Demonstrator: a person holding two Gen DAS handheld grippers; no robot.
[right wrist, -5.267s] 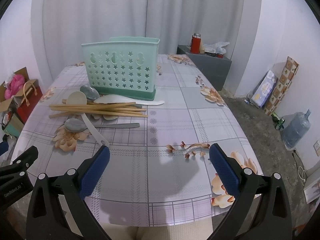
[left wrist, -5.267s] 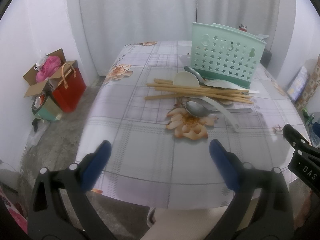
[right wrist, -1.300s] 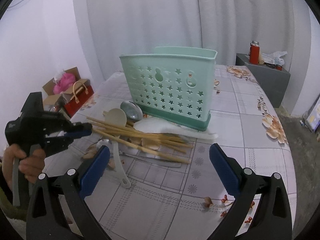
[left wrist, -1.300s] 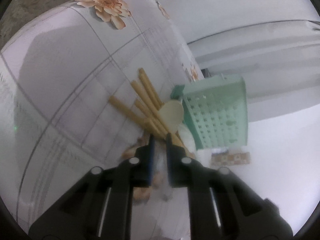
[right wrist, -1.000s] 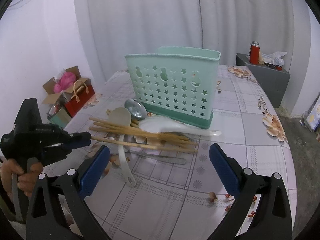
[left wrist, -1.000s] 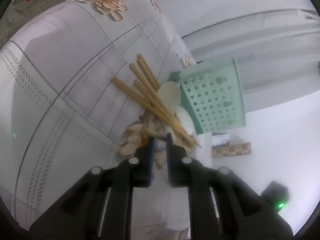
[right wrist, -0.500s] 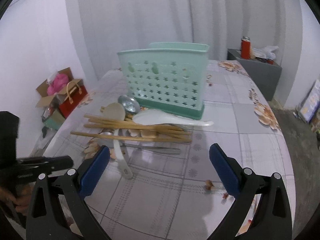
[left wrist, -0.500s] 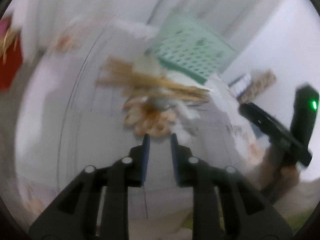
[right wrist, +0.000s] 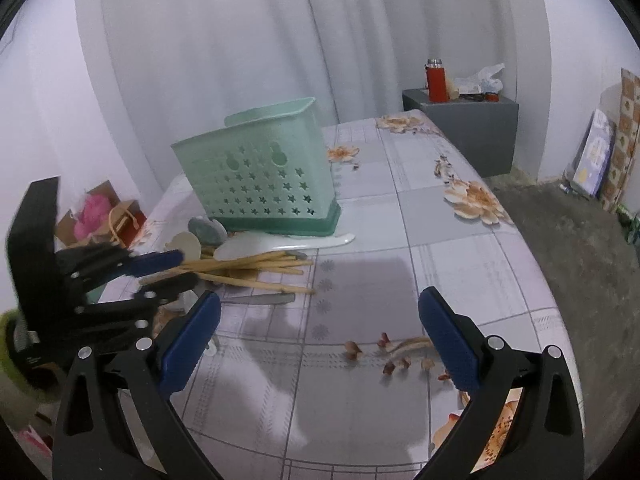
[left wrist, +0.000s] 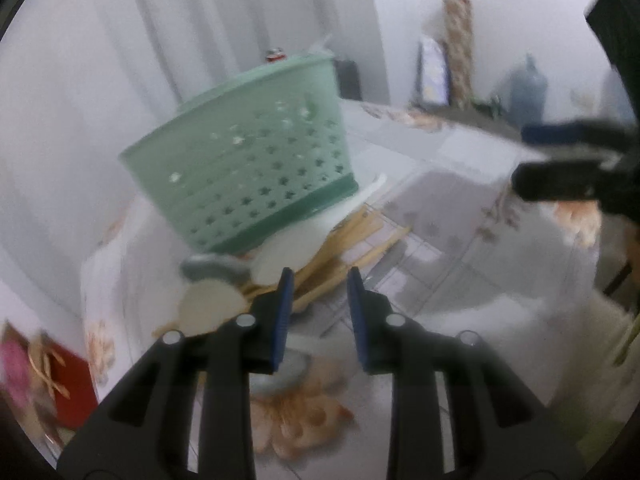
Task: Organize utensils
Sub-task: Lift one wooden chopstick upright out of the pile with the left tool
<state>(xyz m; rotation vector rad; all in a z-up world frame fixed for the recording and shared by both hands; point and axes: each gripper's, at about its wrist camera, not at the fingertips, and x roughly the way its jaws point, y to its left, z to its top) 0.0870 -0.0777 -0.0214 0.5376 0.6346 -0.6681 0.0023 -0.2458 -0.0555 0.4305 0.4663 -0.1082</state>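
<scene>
This is a room in a home, plainly furnished. A table under a floral checked oilcloth (right wrist: 440, 248) carries a mint plastic cutlery caddy (right wrist: 260, 184) and loose chopsticks (right wrist: 256, 268) and spoons. White curtains (right wrist: 240, 40) cover the wall, a red flask (right wrist: 436, 80) stands on a grey cabinet (right wrist: 472, 128), and a gift bag (right wrist: 124, 216) sits on bare concrete floor (right wrist: 568, 224).

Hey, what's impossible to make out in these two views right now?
- Inside of the mint green star-perforated basket: hidden by its own walls in both views.
- Spoon count under the wooden chopsticks: overlapped; left wrist view motion-blurred.
- Left hand-held gripper contact with utensils: blurred.
</scene>
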